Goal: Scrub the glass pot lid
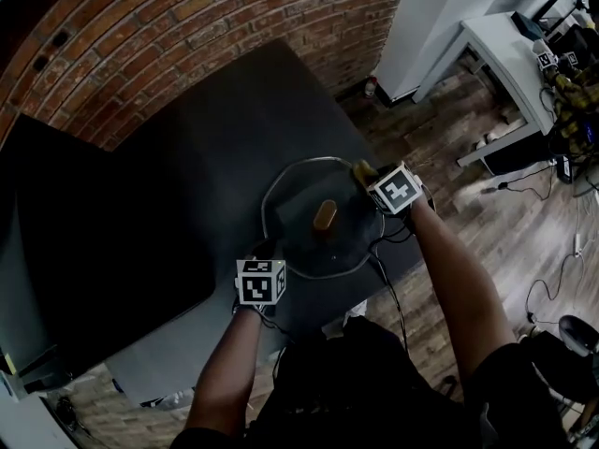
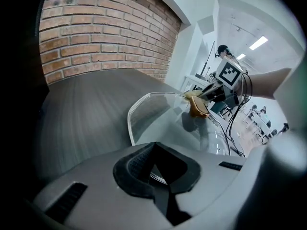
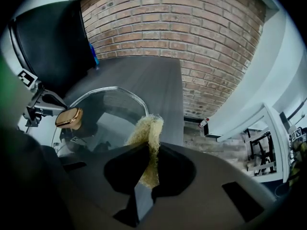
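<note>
Forearms come up from the bottom edge of the head view, the left forearm [image 1: 234, 363] ending at the left tool [image 1: 266, 251] below centre. In the left gripper view that tool [image 2: 156, 176] has its jaws pressed onto the near rim of the glass pot lid [image 2: 158, 116], the edge passing between them. This lid [image 1: 301, 199] sits at centre frame over the front right part of the dark worktop [image 1: 187, 185], its golden knob [image 1: 325, 215] in the middle. At the lid's upper-right rim the right tool [image 1: 367, 178] pinches a yellowish fibrous scrub pad [image 3: 148, 133]. Whether the pad touches the glass cannot be told. A brick wall [image 1: 187, 36] runs along the top, and a white desk [image 1: 505, 54] stands at upper right.
</note>
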The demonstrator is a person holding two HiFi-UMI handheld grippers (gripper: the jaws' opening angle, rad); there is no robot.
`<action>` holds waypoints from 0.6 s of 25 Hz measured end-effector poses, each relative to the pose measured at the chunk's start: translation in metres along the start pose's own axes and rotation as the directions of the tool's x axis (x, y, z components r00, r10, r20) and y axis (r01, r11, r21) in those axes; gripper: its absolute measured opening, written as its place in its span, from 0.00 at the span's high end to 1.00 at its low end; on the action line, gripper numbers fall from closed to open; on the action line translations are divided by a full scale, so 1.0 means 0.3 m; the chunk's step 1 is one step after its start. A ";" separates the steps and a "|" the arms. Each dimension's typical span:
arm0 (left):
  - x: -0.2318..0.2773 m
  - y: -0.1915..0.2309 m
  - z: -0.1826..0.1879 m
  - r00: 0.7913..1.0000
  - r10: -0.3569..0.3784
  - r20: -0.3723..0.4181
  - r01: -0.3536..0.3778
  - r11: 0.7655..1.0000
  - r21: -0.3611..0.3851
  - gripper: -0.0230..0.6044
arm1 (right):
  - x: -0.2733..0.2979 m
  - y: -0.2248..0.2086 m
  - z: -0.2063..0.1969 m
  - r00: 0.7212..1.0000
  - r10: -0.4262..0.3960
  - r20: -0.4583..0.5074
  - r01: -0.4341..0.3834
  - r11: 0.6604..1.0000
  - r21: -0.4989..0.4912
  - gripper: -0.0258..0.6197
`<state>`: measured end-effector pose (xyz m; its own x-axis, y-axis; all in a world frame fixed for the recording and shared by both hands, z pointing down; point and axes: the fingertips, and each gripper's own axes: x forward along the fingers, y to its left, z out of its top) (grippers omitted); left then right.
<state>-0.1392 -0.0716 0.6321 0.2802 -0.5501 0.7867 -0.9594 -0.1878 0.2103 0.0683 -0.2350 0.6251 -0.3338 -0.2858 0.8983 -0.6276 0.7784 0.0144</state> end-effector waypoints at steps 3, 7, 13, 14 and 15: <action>0.000 -0.001 -0.002 1.000 0.006 -0.002 -0.006 1.000 0.004 0.91 | -0.028 0.004 -0.064 1.000 -0.009 -0.007 0.009 1.000 0.008 0.89; -0.005 -0.003 -0.004 1.000 0.014 -0.005 -0.014 1.000 0.016 0.91 | -0.068 0.048 -0.140 1.000 -0.004 -0.012 0.004 0.999 0.033 0.89; -0.005 -0.002 -0.003 1.000 0.026 -0.009 -0.026 0.999 0.033 0.91 | -0.099 0.143 -0.246 1.000 0.007 -0.013 -0.006 0.997 0.075 0.89; -0.004 -0.002 -0.003 1.000 0.027 -0.009 -0.027 0.999 0.034 0.91 | -0.106 0.154 -0.259 1.000 0.002 -0.007 -0.001 0.997 0.080 0.89; -0.003 -0.002 -0.003 1.000 0.027 -0.009 -0.027 0.999 0.037 0.91 | -0.113 0.167 -0.273 1.000 -0.002 0.000 0.002 0.996 0.085 0.89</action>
<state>-0.1389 -0.0702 0.6318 0.2536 -0.5476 0.7974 -0.9648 -0.2028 0.1676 0.1058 -0.1407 0.6314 -0.3330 -0.2874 0.8981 -0.6855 0.7277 -0.0213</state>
